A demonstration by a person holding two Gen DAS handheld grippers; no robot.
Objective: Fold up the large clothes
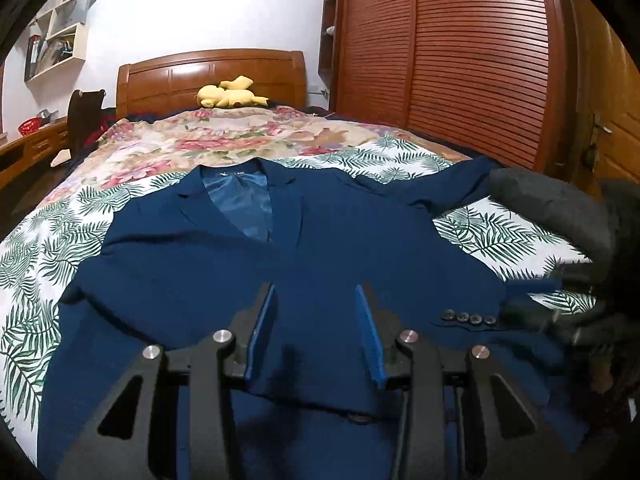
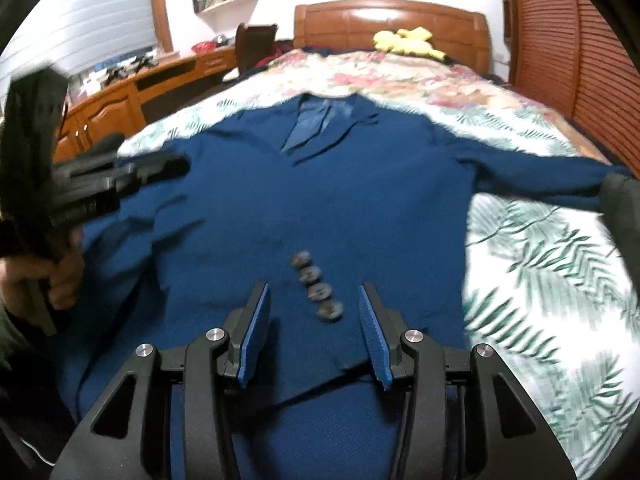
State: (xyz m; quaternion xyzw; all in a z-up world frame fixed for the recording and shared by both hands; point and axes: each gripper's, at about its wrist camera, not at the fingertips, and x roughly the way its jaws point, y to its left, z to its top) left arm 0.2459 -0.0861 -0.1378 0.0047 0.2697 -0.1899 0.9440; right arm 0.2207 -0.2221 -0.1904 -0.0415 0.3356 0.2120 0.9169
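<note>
Nearest us in the left wrist view, the left gripper hangs over the lower front of a navy suit jacket; its blue-padded jaws stand partly apart, and we see only flat cloth in the gap, with nothing pinched. In the right wrist view, the right gripper is poised above a folded-in sleeve cuff, its jaws likewise partly apart; the row of four cuff buttons lies in the gap between the fingers, and the pads do not press on it. We cannot tell whether either set of fingertips touches the fabric. At the left edge of that view a hand grips the handle of the other gripper, blurred. The jacket lies face up and spread flat on a bed, collar toward the headboard, lapels open on a lighter blue lining. One sleeve is folded across the front; the other sleeve reaches out to the right side of the bed. Under the jacket is a white sheet with green leaf print; beyond it, a floral cover. Farther back, a yellow plush toy rests against the wooden headboard. To the right stands a slatted wooden wardrobe; to the left, a low wooden desk and white wall shelves.
</note>
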